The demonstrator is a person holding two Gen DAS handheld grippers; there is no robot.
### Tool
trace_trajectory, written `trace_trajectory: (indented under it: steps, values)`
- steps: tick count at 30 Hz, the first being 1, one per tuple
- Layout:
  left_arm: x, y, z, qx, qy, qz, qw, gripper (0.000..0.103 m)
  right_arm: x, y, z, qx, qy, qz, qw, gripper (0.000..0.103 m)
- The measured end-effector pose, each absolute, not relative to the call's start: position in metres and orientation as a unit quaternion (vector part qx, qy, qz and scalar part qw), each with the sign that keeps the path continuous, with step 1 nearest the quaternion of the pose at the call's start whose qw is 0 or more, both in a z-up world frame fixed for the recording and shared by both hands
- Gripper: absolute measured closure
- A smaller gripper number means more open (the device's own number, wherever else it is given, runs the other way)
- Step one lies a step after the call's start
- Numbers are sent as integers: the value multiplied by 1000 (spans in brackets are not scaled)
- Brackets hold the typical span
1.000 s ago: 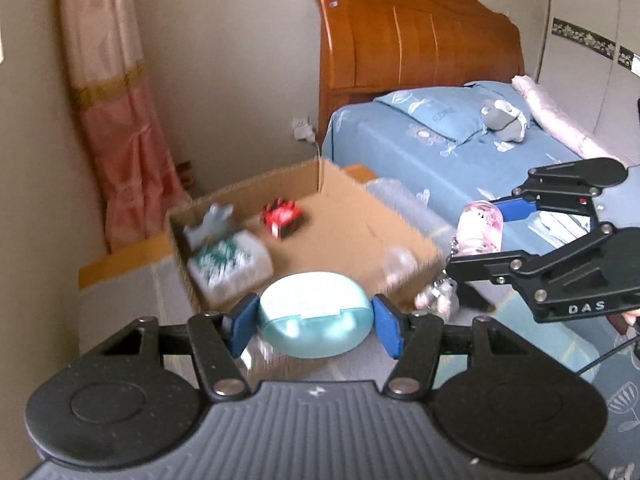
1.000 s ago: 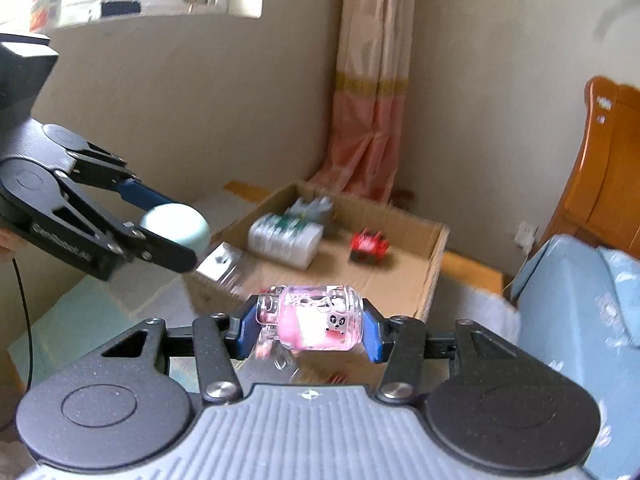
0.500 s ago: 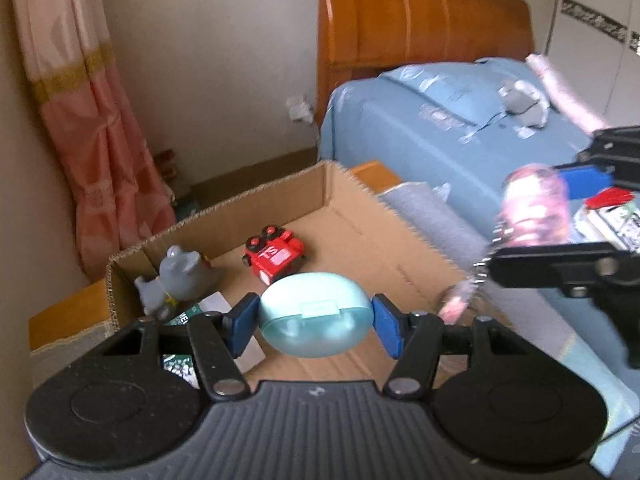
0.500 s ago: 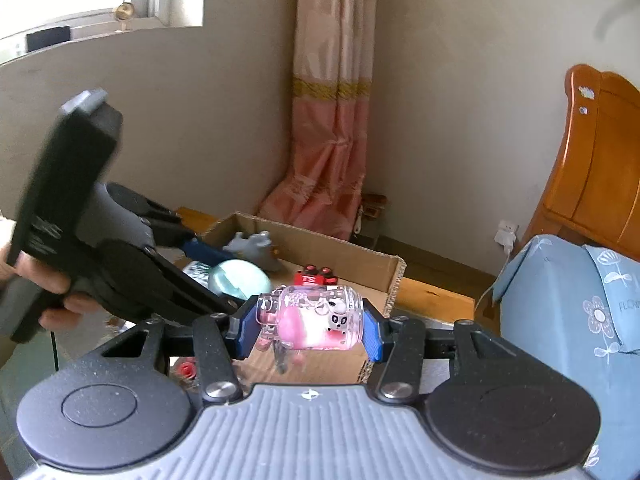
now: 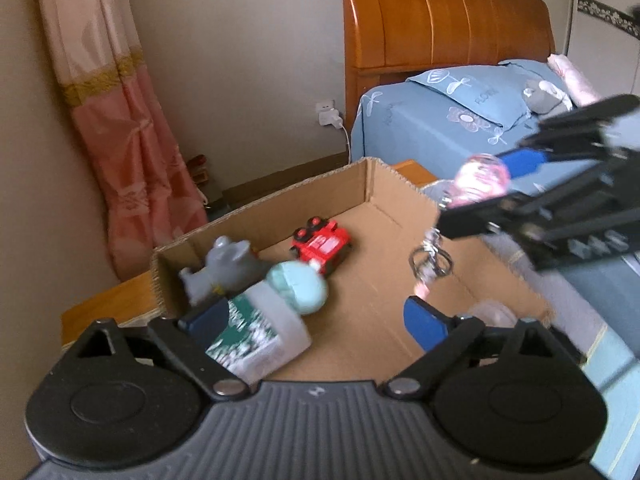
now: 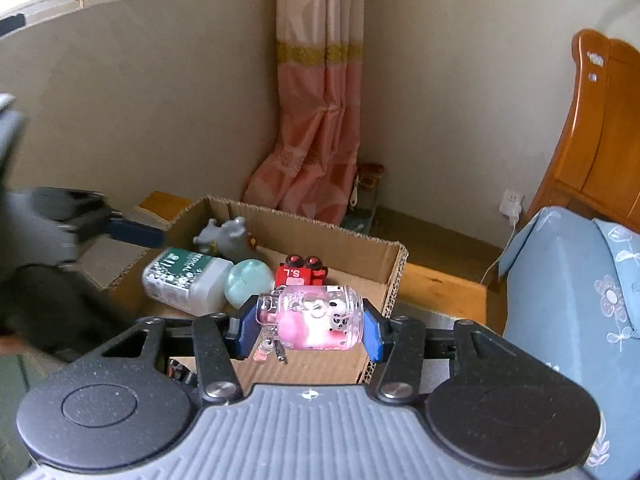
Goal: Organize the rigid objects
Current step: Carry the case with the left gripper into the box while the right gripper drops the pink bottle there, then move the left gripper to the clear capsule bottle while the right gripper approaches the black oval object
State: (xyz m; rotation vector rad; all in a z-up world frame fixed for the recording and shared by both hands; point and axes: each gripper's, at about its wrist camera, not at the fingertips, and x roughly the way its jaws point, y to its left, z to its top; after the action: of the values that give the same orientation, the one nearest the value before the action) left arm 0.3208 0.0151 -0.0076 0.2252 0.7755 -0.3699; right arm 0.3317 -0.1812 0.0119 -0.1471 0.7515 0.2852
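a: what's under the left claw [image 5: 316, 316]?
b: an open cardboard box [image 5: 400, 200]. the jaws are opening with nothing pressed between the blue pads; a pale teal oval case [image 5: 298, 286] lies in the box, against a white bottle with a green label [image 5: 256, 328].
a: what else is inside?
b: a grey animal figure [image 5: 224, 270] in the far left corner and a red toy vehicle [image 5: 322, 242] beside it.
a: and on the right?
b: the right claw [image 5: 476, 196], blurred, clamps a pink keychain jar [image 5: 480, 178]; its rings dangle over the box.
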Motion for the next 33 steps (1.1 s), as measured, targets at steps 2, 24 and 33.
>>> trace_trajectory:
  steps: [2,24,33]
  values:
    - [312,20,-5,110,375,-178,903,7,337,-180,7,-67,374,138,915,46]
    - [225,36,15,61,347,-157,923,1,244,-193,8,-20,355,112,928,0]
    - [185,35,4,39,341,-123,931,1,201,-210,-33,29,363,114,924,0]
